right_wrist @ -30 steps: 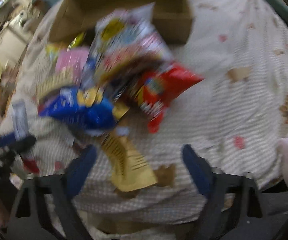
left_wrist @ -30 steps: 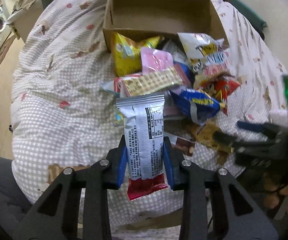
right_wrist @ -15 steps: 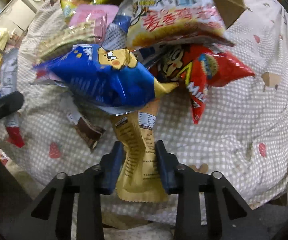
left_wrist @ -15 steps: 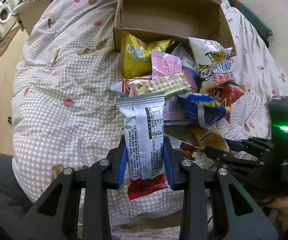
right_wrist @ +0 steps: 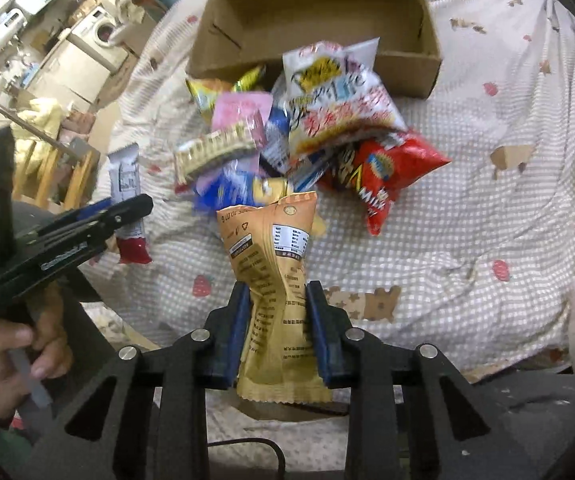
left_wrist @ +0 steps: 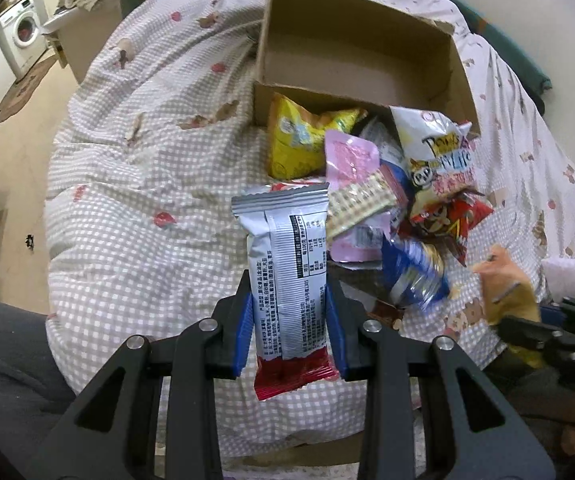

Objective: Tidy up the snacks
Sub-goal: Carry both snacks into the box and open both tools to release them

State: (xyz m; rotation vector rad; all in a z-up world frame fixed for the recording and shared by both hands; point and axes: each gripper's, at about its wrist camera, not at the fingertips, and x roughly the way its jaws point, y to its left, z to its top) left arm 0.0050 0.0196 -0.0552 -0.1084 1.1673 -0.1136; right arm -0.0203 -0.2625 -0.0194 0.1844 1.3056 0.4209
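A checked bedspread (left_wrist: 135,184) covers the bed. On it sits an open cardboard box (left_wrist: 351,60), with a heap of snack bags (right_wrist: 307,120) spilled against its near wall. The left gripper (left_wrist: 290,312) pinches a silver packet (left_wrist: 287,264) with a red end, held upright above the cover. The right gripper (right_wrist: 276,320) clamps a tan packet (right_wrist: 275,280) (creased at the waist), clear of the heap.

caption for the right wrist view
Right hand-held gripper clamps a tan snack packet above the snack pile by a cardboard box.
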